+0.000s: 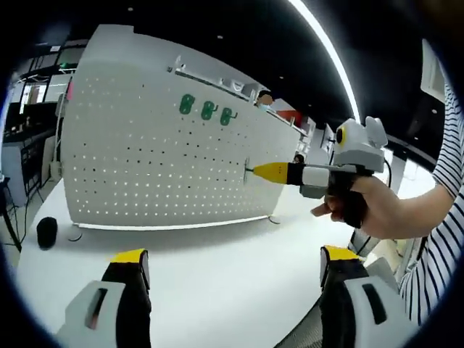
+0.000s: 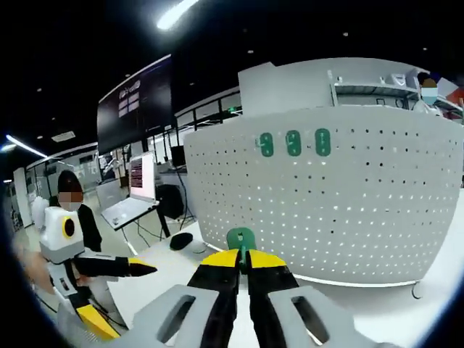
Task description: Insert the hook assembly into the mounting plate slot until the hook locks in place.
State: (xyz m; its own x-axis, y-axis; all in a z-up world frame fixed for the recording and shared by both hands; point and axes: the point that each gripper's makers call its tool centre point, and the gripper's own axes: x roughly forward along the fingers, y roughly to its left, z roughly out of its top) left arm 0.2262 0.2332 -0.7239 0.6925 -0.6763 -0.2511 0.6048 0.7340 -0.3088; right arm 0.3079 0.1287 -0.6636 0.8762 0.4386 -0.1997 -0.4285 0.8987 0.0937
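Right tool is clamped on the green hook, low centre of frame, nearing the pegboard. Left tool hangs open. Next up, I'd guess: line it up and push in.

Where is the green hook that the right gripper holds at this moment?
In the right gripper view, the green hook sits pinched at the tips of the right gripper, low in the middle, in front of the white pegboard and below its three mounted green hooks.
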